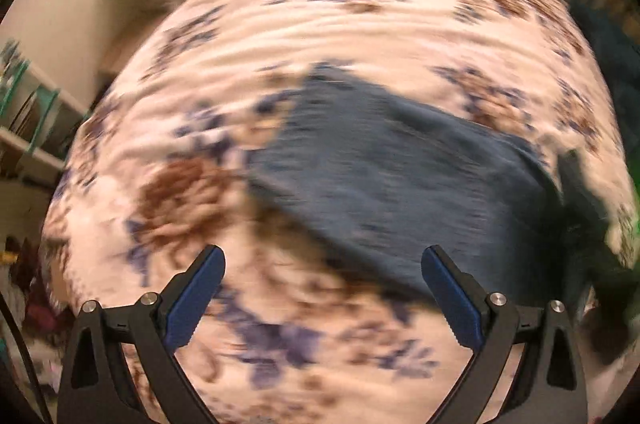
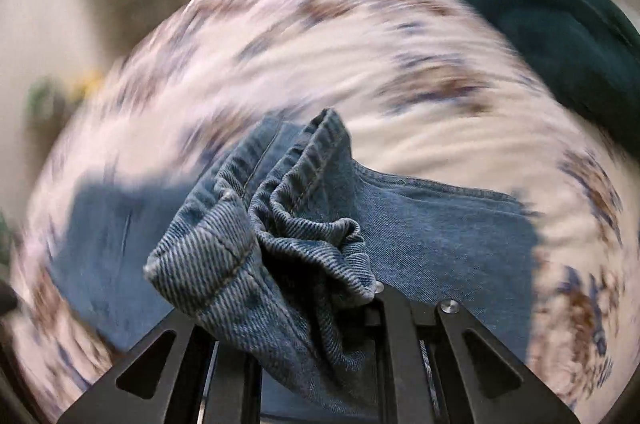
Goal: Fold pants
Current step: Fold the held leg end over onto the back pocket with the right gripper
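Clamping jeans (image 2: pixel 280 224) hem, right gripper (image 2: pixel 296 308); left gripper (image 1: pixel 322 300) agape, empty, over floral bedspread (image 1: pixel 360 23)

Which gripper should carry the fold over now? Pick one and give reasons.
Right. The right gripper is shut on a bunched jeans edge, lifted above the bedspread. The left gripper is open and empty, beside the jeans, holding nothing.

Blue denim pants (image 2: pixel 420 232), partly folded, hem end bunched up.
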The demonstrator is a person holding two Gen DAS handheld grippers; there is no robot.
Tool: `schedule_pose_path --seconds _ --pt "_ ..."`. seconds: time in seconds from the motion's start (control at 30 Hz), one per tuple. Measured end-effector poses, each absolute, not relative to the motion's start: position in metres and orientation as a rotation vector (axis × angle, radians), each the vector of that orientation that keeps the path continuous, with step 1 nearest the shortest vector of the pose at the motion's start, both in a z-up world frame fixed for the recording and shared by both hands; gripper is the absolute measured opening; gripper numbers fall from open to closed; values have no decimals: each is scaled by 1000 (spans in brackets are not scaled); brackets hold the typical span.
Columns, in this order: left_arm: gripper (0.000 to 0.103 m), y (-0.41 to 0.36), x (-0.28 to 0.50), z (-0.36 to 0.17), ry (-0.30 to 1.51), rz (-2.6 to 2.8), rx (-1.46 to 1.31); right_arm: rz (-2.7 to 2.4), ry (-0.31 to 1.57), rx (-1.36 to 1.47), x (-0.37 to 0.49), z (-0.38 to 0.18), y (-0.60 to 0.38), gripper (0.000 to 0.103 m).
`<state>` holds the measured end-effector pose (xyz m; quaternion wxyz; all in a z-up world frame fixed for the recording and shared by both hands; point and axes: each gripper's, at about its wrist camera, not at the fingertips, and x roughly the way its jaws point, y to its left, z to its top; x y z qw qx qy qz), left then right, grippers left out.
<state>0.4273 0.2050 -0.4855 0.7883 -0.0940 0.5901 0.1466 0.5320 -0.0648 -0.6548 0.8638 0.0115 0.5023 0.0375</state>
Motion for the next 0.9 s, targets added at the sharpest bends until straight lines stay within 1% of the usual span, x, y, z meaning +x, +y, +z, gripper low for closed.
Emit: schedule_pose_path --seconds 0.07,0.17,0.33,0.43,0.47,0.5,0.53,0.57,0.67,0.77,0.83,0.9 --pt "100 232 417 -495 1286 364 -218 120 1103 -104 526 -685 -3 14" --pt "100 257 406 -504 1300 399 -246 128 1131 -176 517 -712 39 14" --pt "100 273 403 -516 1322 405 -268 109 1155 -183 509 -718 57 14" --pt "100 270 407 -517 1326 382 -277 100 1225 -220 518 -725 58 20" --pt "100 268 410 -517 1325 370 -280 114 1258 -211 520 -721 58 24" --pt "100 263 411 -515 1320 358 -285 155 1285 -169 523 -717 56 41" --pt "100 259 413 -514 1315 348 -291 221 1312 -88 523 -709 51 70" --pt "100 254 417 -513 1314 331 -296 287 1326 48 521 -695 38 78" --pt "100 231 433 -512 1313 257 -307 325 1283 292 510 -649 -16 79" --pt "100 199 458 -515 1320 173 -290 123 1271 299 494 -628 -82 79" --pt "100 173 480 -521 1320 123 -278 -51 1316 245 489 -637 -121 79" --pt "100 142 502 -531 1324 84 -225 -182 1378 202 482 -662 -156 79"
